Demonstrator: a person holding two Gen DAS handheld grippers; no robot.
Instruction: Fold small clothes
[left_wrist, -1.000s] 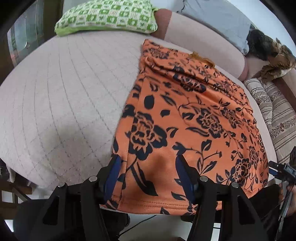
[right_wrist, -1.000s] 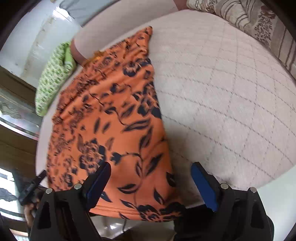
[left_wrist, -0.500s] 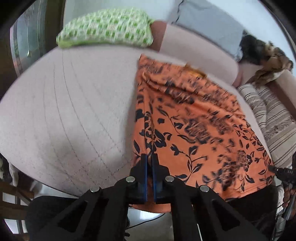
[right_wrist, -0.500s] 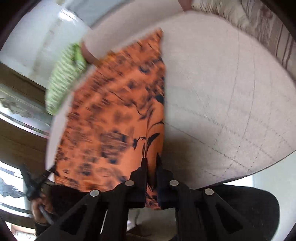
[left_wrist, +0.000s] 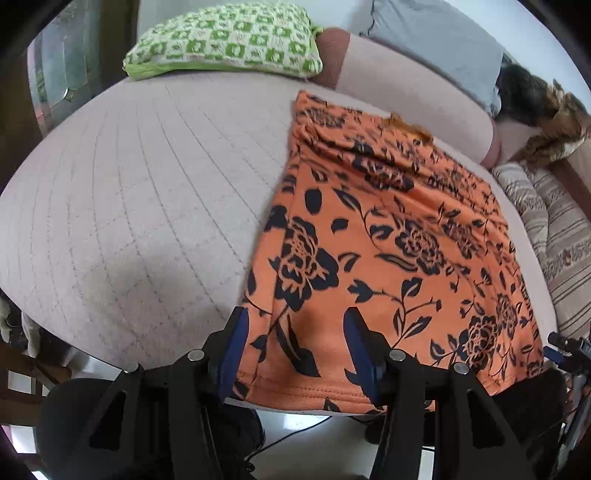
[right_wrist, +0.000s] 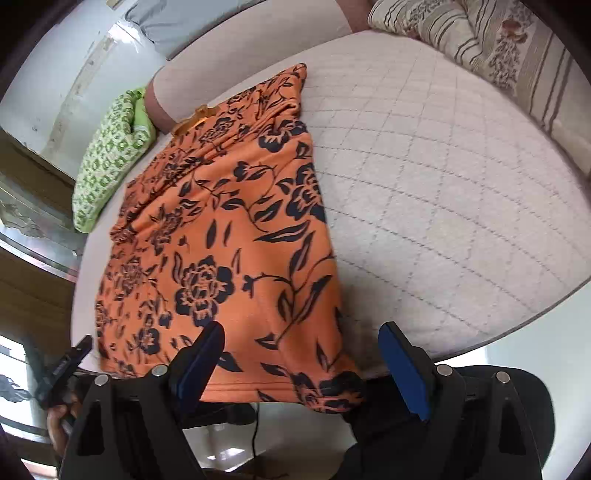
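Starting at the far left, a green checked pillow (left_wrist: 225, 40) lies against the back edge of a quilted pale mattress (left_wrist: 129, 206), well apart from the work. Next comes the left gripper (left_wrist: 295, 343), its blue-padded jaws spread wide, straddling the near left corner of an orange flowered garment (left_wrist: 388, 240). The cloth passes between the pads but nothing pinches it; the hem simply hangs a little over the mattress edge.

The garment itself lies roughly flat down the middle of the mattress, hem toward the person, its far end bunched into soft wrinkles near the backrest. It shows no crisp fold line across its body, so I judge the folding has barely begun: the piece is spread out, and every fold is yet to be made.

Further right, the right gripper (right_wrist: 299, 354) also stands open, one pad over the orange cloth and the other over bare mattress just beside the near right corner, which droops over the edge. It grips nothing either.

At the far right, striped cushions (right_wrist: 480, 40) sit against the backrest, clear of the garment.

What seems left: close both grippers on the two near corners, lift the hem, carry it toward the wrinkled far end, then smooth and fold again to a smaller bundle.
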